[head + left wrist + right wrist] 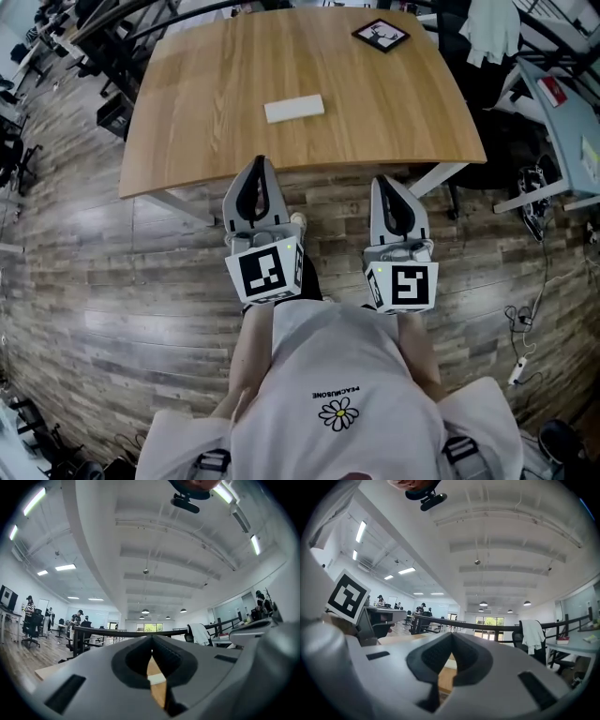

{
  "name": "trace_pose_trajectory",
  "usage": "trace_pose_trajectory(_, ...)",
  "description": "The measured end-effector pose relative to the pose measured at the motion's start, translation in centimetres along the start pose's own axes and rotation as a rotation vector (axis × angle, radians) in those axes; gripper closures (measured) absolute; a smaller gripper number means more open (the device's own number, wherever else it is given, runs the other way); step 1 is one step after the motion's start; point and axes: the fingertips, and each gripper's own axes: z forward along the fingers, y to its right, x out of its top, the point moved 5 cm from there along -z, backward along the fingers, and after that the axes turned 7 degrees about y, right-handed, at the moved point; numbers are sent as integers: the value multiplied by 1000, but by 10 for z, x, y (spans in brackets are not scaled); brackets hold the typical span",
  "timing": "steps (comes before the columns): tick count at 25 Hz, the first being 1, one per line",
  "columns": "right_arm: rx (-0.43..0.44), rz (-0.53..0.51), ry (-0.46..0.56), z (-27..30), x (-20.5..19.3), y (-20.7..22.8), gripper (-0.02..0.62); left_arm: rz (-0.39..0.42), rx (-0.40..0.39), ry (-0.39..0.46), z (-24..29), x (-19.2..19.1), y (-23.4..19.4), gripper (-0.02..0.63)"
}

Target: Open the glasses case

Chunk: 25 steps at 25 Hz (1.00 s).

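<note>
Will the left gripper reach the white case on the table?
Probably yes. The left gripper is at the near edge of the table, and only bare wood lies between it and the white case.

Looking steeply down from head height onto the wooden table [375, 112]; looking level from both gripper views, near its edge; sharing its top.
</note>
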Motion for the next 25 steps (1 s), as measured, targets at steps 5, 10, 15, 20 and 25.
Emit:
trace_pose_trajectory(5, -3, -14, -16, 64, -21, 16, 589, -3, -19, 2, 63, -19, -12, 592)
trace_pose_trajectory(10, -23, -28, -24, 148, -30, 32, 589, -9, -31, 5, 140, -29, -47, 592)
trace_pose_trajectory(15, -60, -25, -28, 231, -39, 37, 589, 17, -51, 36, 221, -35, -81, 592)
trace_pose_trajectory(20, -50, -28, -50, 285, -49, 34, 589, 9, -93, 26, 272, -45, -99, 592)
trace_pose_trajectory(25, -42, -26, -82, 310, -65, 52, 589, -1, -98, -21, 298, -65, -95, 592)
